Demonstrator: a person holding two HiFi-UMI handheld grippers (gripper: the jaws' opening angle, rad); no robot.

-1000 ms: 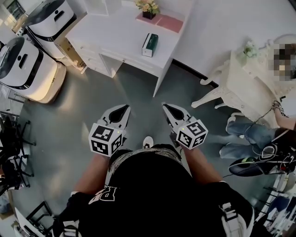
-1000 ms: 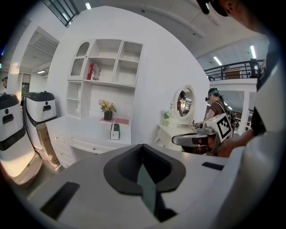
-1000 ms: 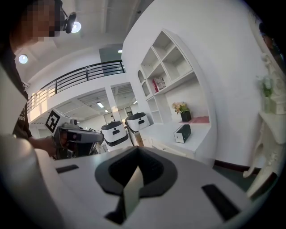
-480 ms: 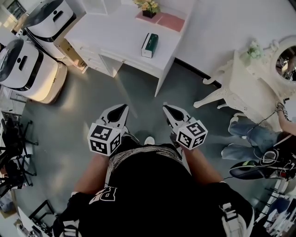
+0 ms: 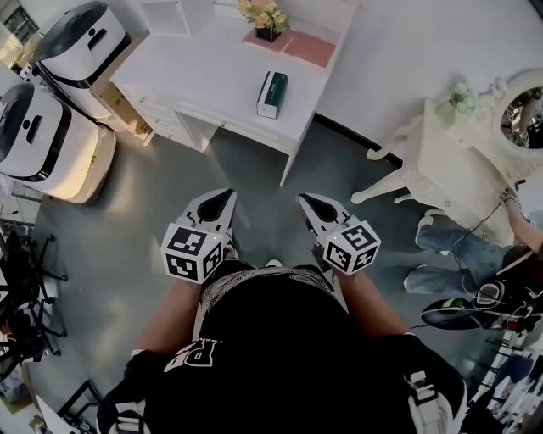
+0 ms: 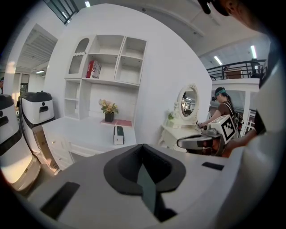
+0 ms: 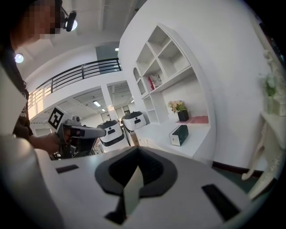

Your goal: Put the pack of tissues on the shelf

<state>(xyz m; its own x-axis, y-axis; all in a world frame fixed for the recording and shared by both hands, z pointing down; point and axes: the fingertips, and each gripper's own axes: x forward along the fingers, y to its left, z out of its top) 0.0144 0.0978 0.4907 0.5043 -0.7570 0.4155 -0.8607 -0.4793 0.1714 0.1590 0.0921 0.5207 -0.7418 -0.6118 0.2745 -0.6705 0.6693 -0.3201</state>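
Observation:
The pack of tissues (image 5: 271,93) is a dark green and white box standing on the white desk (image 5: 204,76); it also shows in the left gripper view (image 6: 118,135) and the right gripper view (image 7: 179,134). The white shelf unit (image 6: 107,58) rises above the desk against the wall, and its cubbies (image 7: 165,58) are mostly bare. My left gripper (image 5: 226,197) and right gripper (image 5: 305,199) are held side by side over the grey floor, well short of the desk. Both are shut with nothing between the jaws.
A flower pot (image 5: 265,15) and a pink mat (image 5: 310,49) sit behind the pack. Two white machines (image 5: 42,127) stand left of the desk. A white vanity with a mirror (image 5: 458,144) and a seated person (image 5: 475,254) are at the right. A red item (image 6: 93,69) lies on one shelf.
The desk and the tissue pack sit slightly lower and nearer in the head view as I and both grippers move toward them. The jaws have not changed.

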